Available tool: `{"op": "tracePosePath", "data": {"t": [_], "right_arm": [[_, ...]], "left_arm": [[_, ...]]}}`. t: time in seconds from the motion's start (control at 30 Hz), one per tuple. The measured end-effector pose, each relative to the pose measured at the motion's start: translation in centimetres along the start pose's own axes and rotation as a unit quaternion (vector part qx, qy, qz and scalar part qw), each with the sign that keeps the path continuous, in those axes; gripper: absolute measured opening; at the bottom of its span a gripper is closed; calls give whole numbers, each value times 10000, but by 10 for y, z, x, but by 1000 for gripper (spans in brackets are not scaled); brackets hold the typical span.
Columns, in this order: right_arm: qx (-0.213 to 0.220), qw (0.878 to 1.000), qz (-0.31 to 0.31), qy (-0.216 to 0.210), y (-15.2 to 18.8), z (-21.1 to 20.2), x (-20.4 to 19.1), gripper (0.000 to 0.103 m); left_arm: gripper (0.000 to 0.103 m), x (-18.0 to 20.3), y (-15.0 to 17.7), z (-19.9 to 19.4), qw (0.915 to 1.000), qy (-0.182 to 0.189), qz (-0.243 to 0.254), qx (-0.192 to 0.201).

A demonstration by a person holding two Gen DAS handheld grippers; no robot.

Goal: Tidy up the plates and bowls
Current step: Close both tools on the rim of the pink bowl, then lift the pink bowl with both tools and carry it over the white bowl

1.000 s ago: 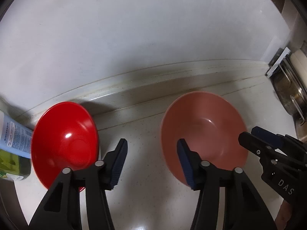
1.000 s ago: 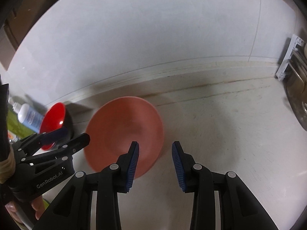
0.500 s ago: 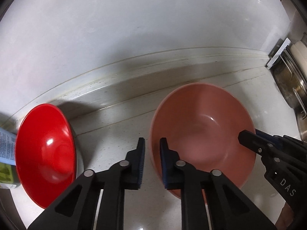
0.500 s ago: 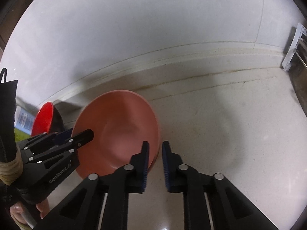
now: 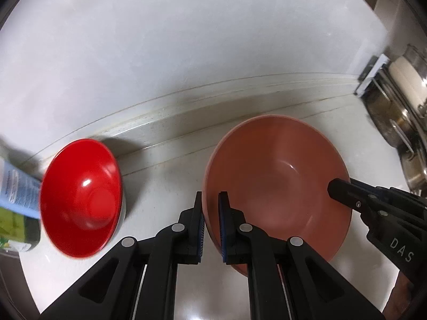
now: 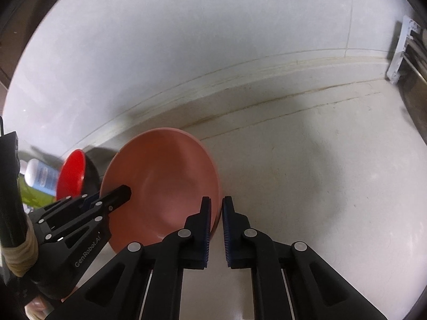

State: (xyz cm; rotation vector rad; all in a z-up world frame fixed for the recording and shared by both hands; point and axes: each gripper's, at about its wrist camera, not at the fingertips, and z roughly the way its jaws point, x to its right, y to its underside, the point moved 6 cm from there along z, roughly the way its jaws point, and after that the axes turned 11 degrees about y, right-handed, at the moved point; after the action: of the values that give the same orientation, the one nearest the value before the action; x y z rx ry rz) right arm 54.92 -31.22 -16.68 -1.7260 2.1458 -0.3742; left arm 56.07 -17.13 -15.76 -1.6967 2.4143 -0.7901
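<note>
Left wrist view: left gripper (image 5: pixel 210 214) pinches the pink bowl (image 5: pixel 277 165) rim at 9 o'clock, right gripper (image 6: pixel 215 228) clamps it at 3 o'clock; red bowl (image 5: pixel 80 189) sits just beside, toward 9. Risk: thin rim grips w/ uneven lift could slip or tilt it into red bowl. Whether it's off the counter (image 6: pixel 307 186) is hard to tell; bottle (image 5: pixel 16 186) cut off.

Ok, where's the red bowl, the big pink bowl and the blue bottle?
red bowl (image 5: pixel 80 200): left wrist view, inside bottom.
pink bowl (image 5: pixel 280 176): left wrist view, inner wall.
blue bottle (image 6: pixel 40 174): right wrist view, label.

Two bowls (image 5: pixel 277 176) (image 5: pixel 80 200), one bottle (image 5: pixel 16 186), two hand-held grippers (image 5: pixel 210 221) (image 6: pixel 216 229)
</note>
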Motion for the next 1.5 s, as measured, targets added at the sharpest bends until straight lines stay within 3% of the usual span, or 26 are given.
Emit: {"op": "tracePosePath", "data": {"t": [0.4,0.77,1.2,1.5], "right_arm": [[438,9990,-40,119,31,-80,4,10],[663,9977,25,151,76,-136,15,10],[680,9972,92,304,139,-174,36,10],[443,9984,111,345,175,-172,45,10]], "left_arm": [[11,33,35,-73,9991,319,-13,273],[11,72,82,-111,9988,392,-15,306],[11,109,138,-121,9983,573,-11,77],[12,116,170,-112,9976,666,-72,-159]]}}
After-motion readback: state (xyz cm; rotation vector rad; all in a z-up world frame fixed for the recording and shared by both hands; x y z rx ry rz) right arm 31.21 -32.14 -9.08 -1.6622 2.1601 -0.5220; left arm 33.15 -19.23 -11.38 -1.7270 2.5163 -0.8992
